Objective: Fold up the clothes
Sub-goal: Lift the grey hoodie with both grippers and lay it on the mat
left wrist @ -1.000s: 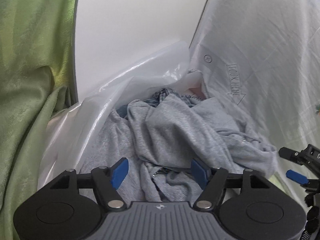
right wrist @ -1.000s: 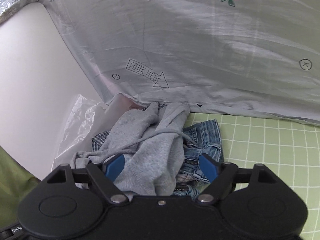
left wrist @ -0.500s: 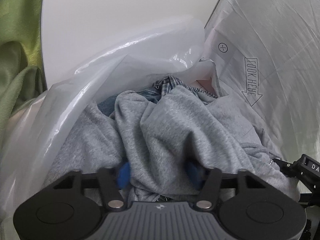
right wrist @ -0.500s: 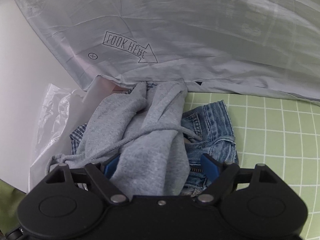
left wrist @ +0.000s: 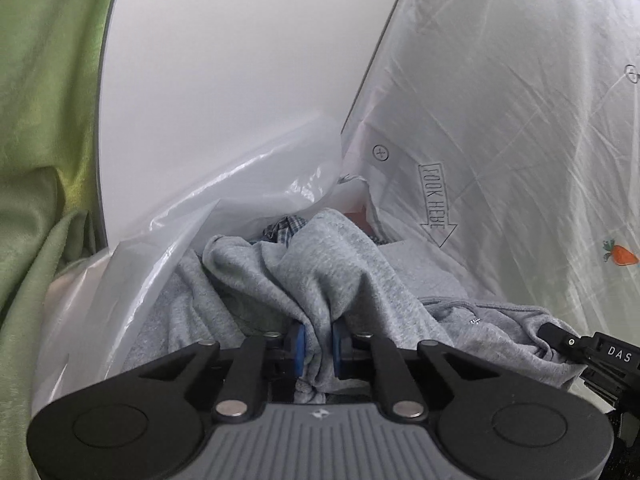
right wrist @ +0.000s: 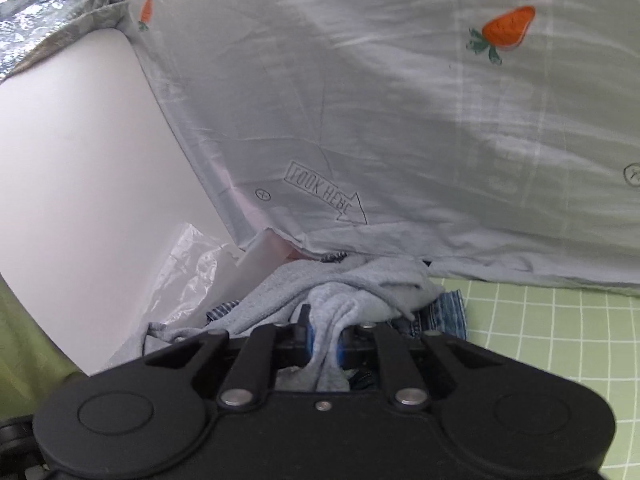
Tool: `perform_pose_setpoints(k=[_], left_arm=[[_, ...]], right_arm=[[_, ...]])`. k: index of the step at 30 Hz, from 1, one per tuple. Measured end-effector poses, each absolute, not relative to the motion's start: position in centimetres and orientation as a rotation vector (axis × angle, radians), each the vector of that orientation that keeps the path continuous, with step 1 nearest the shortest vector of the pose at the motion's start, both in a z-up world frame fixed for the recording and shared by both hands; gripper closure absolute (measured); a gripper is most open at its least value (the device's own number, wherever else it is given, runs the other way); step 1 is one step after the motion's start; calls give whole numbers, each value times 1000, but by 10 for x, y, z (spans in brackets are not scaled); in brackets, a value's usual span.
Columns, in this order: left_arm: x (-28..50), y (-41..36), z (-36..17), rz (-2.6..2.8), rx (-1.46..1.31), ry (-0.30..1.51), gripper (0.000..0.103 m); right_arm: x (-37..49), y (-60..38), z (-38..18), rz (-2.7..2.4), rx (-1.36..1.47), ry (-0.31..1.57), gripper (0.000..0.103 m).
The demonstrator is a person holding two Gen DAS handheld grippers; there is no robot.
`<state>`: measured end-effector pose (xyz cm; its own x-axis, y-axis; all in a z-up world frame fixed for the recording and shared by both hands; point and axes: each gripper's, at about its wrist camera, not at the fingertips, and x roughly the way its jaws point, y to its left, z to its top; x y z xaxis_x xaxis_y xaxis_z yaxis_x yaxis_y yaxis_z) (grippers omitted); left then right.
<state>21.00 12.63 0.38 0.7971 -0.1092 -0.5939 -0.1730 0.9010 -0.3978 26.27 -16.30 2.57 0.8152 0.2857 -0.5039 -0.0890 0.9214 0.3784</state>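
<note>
A pale carrot-print sheet (right wrist: pixel 400 100) fills the upper right of the right wrist frame, above a green checked cover (right wrist: pixel 560 332) at lower right. At lower centre, the grey hoodie (left wrist: pixel 344 280) lies heaped on jeans (right wrist: pixel 448 312) beside a clear plastic bag (left wrist: pixel 200 216). The left gripper (left wrist: pixel 318 346) and right gripper (right wrist: pixel 324 340), jaws just closed, each pinch a bunch of hoodie fabric. Lifting both evenly, judged best, should draw the hoodie free without dragging the jeans.
</note>
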Motion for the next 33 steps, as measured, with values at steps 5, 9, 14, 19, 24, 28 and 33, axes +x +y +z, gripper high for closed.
perform_pose_setpoints(k=[5, 9, 14, 19, 24, 28, 33], left_arm=[[175, 114, 37, -36, -452, 569, 90], [149, 88, 61, -120, -444, 533, 90], [116, 30, 66, -254, -386, 558, 90], [82, -48, 54, -407, -342, 623, 91], [50, -142, 32, -552, -302, 724, 91], [19, -204, 0, -625, -260, 850, 90], [-23, -251, -40, -636, -178, 996, 85]], right_arm=[[215, -176, 63, 179, 335, 452, 93], [169, -207, 89, 134, 366, 371, 93], [108, -265, 96, 16, 395, 336, 93], [30, -335, 81, -159, 400, 345, 93], [-56, -408, 64, -338, 403, 380, 93], [-118, -461, 51, -474, 385, 439, 92], [-169, -508, 13, -566, 387, 604, 90]])
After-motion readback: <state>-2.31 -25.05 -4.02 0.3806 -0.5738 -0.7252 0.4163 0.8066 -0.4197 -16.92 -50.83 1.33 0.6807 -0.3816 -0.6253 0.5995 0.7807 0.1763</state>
